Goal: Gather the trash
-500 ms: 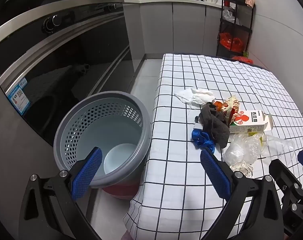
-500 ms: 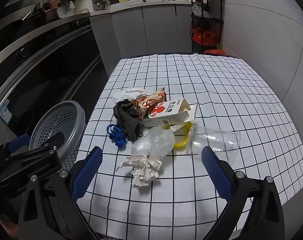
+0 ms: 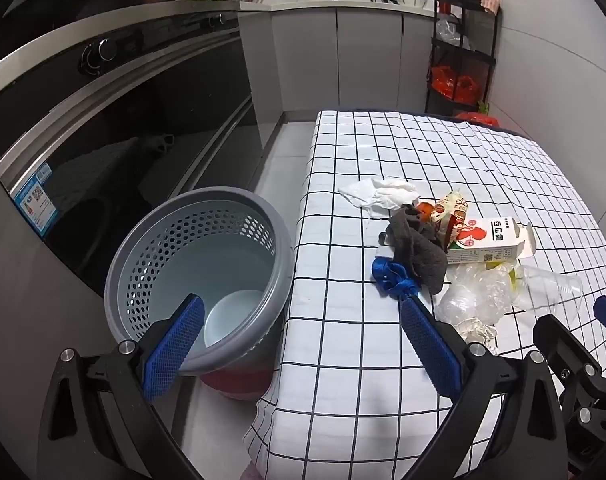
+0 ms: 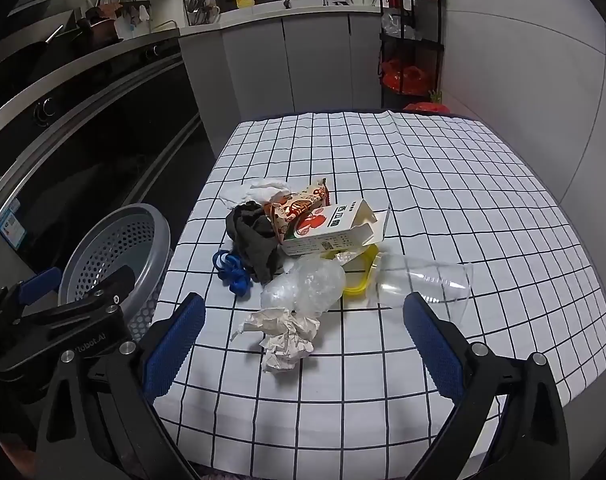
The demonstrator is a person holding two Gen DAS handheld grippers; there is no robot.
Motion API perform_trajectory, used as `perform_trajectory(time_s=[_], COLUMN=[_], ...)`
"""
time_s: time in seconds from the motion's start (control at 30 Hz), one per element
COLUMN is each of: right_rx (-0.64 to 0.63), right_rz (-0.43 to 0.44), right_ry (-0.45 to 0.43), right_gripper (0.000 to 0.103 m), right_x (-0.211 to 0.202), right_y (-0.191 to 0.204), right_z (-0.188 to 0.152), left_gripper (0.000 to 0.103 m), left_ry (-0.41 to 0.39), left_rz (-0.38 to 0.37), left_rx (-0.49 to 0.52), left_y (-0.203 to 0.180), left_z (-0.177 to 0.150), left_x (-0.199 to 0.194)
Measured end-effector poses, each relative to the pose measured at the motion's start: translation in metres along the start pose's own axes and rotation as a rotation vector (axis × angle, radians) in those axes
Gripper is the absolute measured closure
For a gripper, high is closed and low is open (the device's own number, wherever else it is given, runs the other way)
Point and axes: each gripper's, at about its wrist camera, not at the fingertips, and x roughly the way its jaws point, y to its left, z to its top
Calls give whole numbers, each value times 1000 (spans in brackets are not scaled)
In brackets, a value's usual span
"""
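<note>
A pile of trash lies on the checked tablecloth (image 4: 423, 184): a crumpled paper ball (image 4: 283, 330), a clear plastic bag (image 4: 307, 290), a clear cup (image 4: 427, 282), a milk carton (image 4: 335, 226), a snack wrapper (image 4: 299, 204), a dark cloth (image 4: 255, 236), a blue ribbon (image 4: 231, 270) and a white tissue (image 3: 379, 194). A grey perforated bin (image 3: 199, 272) stands on the floor left of the table, with a white bowl (image 3: 233, 316) inside. My left gripper (image 3: 299, 344) is open and empty between bin and table edge. My right gripper (image 4: 303, 344) is open and empty, just before the paper ball.
A dark oven front (image 3: 115, 128) and counter run along the left. Grey cabinets (image 4: 287, 64) and a black rack (image 4: 411, 40) with red bags stand behind the table. A white wall (image 4: 543, 60) is on the right.
</note>
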Motion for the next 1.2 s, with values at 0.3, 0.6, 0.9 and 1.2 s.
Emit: perform_trajectory(time_s=[0.3,0.6,0.9,1.2], right_rx=[4,5,6,-5], right_rz=[9,12,13,19], right_ry=[-2,0,-2,0], right_gripper=[8,8,8,8], right_x=[-2,-1,0,1], right_y=[-3,-2,-2,2], right_z=[-1,-1,-2,-3], left_gripper=[6,6,6,6], left_ry=[-5,-11,-11,-9], left_rz=[2,1,-1,3], left_rx=[6,12,11,3], left_y=[-3,-1,1,6], left_z=[2,-1,0,-2], left_x=[-3,-4,-6,-5])
